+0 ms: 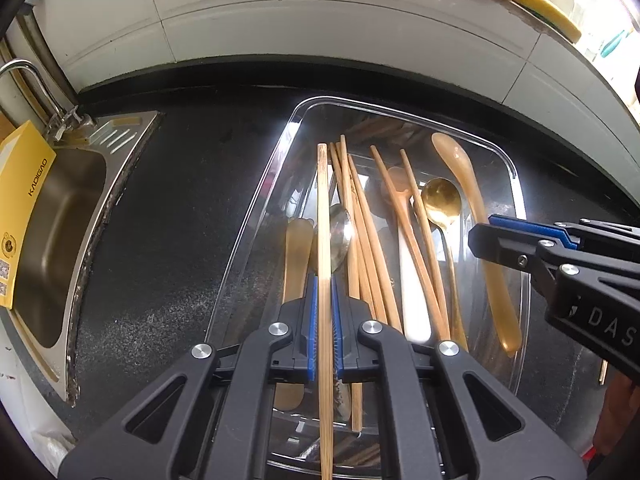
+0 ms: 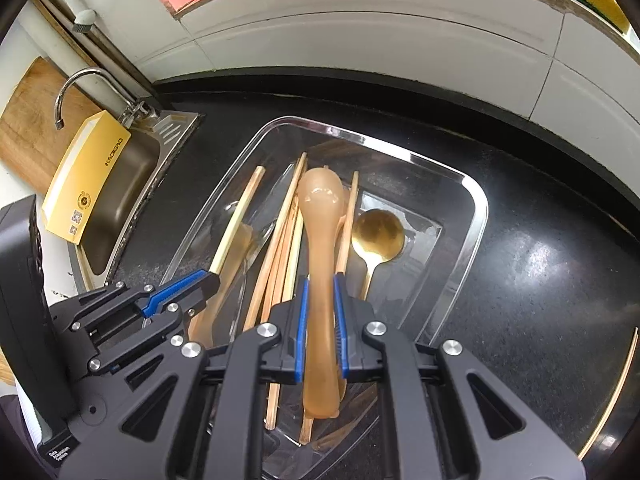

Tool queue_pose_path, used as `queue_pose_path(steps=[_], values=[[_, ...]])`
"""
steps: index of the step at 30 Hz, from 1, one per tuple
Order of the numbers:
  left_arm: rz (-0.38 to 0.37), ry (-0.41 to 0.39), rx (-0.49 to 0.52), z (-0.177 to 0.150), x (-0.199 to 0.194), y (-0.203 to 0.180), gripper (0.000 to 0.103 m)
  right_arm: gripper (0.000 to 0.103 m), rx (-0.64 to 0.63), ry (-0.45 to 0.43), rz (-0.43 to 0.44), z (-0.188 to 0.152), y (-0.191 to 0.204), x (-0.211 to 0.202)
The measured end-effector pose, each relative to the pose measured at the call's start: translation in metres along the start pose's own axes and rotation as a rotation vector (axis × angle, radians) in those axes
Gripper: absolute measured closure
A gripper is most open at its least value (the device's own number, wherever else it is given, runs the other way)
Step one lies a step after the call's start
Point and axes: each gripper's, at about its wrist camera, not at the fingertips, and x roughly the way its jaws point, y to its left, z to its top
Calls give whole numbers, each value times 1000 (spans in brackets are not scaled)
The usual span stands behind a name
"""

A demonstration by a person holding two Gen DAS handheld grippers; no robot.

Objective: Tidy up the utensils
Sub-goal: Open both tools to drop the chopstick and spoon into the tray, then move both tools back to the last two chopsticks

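A clear plastic tray [image 1: 516,184] on the black counter holds several wooden chopsticks [image 1: 366,220], a gold spoon [image 1: 440,200], a silver spoon [image 1: 340,236], a white-handled spoon [image 1: 414,292] and amber spoons. My left gripper [image 1: 325,280] is shut on a pale bamboo chopstick [image 1: 323,200] above the tray's left side. My right gripper [image 2: 321,280] is shut on the handle of an amber translucent spoon [image 2: 320,216], held over the tray [image 2: 476,216]. The right gripper also shows in the left wrist view [image 1: 480,236], and the left gripper in the right wrist view [image 2: 208,278].
A steel sink [image 1: 60,208] with a tap [image 1: 36,76] and a yellow box [image 1: 22,208] lies left of the tray. A white tiled wall [image 1: 320,20] runs behind the counter. A yellow sponge [image 1: 548,8] sits on the ledge at the upper right.
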Motion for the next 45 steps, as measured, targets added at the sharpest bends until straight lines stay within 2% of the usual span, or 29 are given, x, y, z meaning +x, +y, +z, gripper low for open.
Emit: queue_pose_path(steps=[6, 8, 9, 10, 11, 12, 13, 16, 21, 26, 31, 40, 45], values=[[-16, 11, 1, 2, 3, 0, 97, 90, 56, 22, 46, 6, -12, 2], [22, 28, 10, 3, 7, 0, 94, 74, 78, 6, 50, 8, -19, -6], [26, 36, 6, 3, 7, 1, 84, 46, 85, -26, 38, 8, -23, -14], [24, 32, -4, 3, 4, 4, 55, 34, 92, -64, 30, 7, -29, -25], [25, 11, -20, 3, -3, 7, 41, 34, 99, -92, 24, 6, -33, -34], [23, -14, -31, 3, -9, 9, 20, 34, 105, -106, 15, 5, -38, -42], [25, -55, -46, 3, -19, 12, 20, 34, 123, -126, 6, 2, -45, -53], [30, -90, -49, 3, -37, 14, 20, 34, 148, -179, -35, -11, -63, -83], [34, -131, -54, -8, -65, 10, 20, 34, 165, -217, -96, -49, -81, -122], [34, -167, -24, -24, -90, -15, 20, 34, 171, -241, -138, -92, -94, -150], [-3, -173, 45, -45, -106, -63, 20, 34, 230, -263, -168, -136, -118, -177], [-120, -173, 197, -74, -121, -198, 20, 34, 298, -305, -315, -220, -186, -253], [-167, -191, 285, -86, -129, -263, 20, 34, 324, -323, -352, -256, -219, -280]])
